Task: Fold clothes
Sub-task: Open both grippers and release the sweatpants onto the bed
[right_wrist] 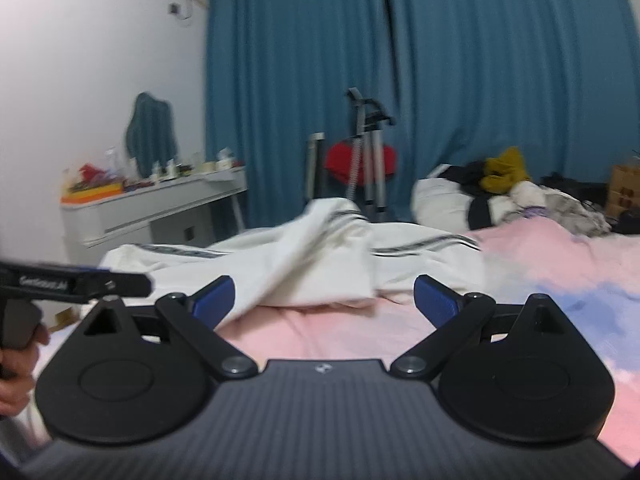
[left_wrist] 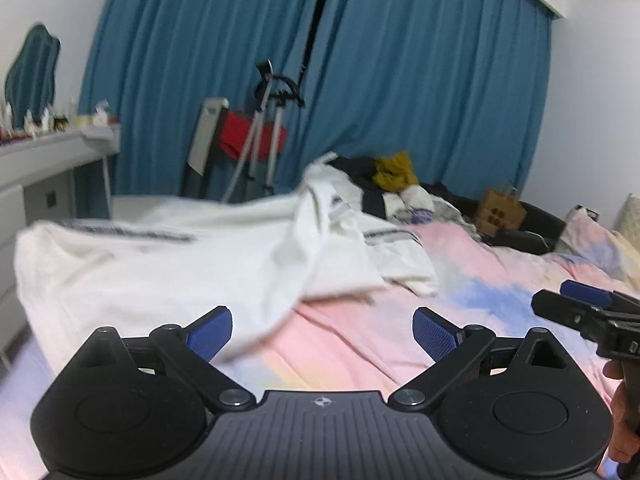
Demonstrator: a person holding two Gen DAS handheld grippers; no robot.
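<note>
White garment (left_wrist: 168, 264) rumpled on bed (left_wrist: 400, 332), both grippers spread, empty

Both tongs are spread wide and hold nothing: the left tongs (left_wrist: 322, 334) sit low and near, the right tongs (right_wrist: 324, 300) level beside them.

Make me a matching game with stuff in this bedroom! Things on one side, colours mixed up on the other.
Things:
1. curtains
2. garment lying on the bed
3. bed sheet
4. crumpled cloth on the far pile

Colours:
A. mustard yellow
B. pink with blue patches
C. teal blue
D. white with dark stripes

Pairs: 1-C, 2-D, 3-B, 4-A
</note>
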